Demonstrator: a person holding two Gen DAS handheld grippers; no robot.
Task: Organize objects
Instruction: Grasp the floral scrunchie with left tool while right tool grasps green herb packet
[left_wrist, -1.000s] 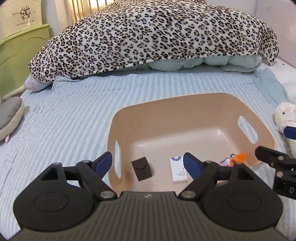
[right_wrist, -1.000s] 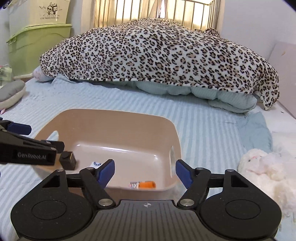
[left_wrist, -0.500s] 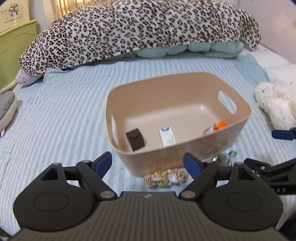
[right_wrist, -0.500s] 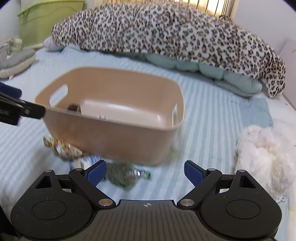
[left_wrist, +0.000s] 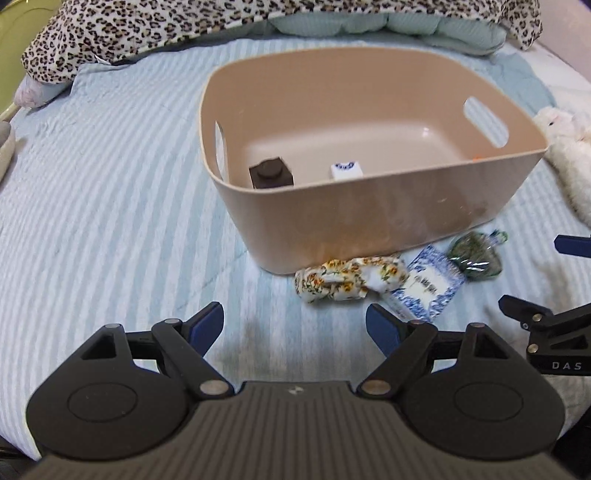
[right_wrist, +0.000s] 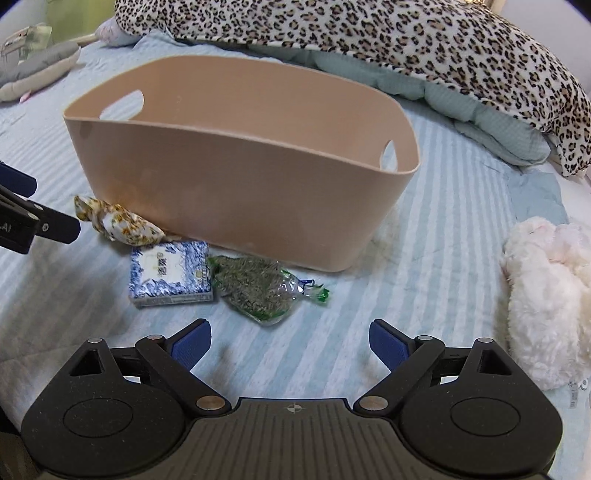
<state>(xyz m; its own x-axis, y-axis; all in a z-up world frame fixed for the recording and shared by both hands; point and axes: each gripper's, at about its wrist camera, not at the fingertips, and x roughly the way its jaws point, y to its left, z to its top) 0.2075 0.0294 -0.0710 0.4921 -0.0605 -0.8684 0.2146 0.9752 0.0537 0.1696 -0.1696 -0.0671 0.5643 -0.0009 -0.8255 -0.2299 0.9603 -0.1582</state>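
Observation:
A tan plastic basket (left_wrist: 369, 221) (right_wrist: 236, 192) stands on the striped bed. Inside it lie a dark brown block (left_wrist: 271, 172), a white card pack (left_wrist: 346, 170) and a bit of orange (left_wrist: 477, 156). In front of it lie a floral cloth pouch (left_wrist: 347, 280) (right_wrist: 118, 223), a blue-and-white box (left_wrist: 426, 288) (right_wrist: 170, 273) and a clear bag of green herbs (left_wrist: 474, 253) (right_wrist: 258, 290). My left gripper (left_wrist: 294, 325) is open and empty, just short of the pouch. My right gripper (right_wrist: 290, 341) is open and empty, just short of the herb bag.
A leopard-print blanket (right_wrist: 369, 37) is heaped at the back of the bed. A white plush toy (right_wrist: 550, 295) lies at the right. A grey cushion (right_wrist: 33, 70) and a green bin sit at the far left. The right gripper shows in the left wrist view (left_wrist: 546, 332).
Both grippers have pulled back and down from over the basket. The pouch, box and herb bag in front of the basket have come into view. Both stay open.

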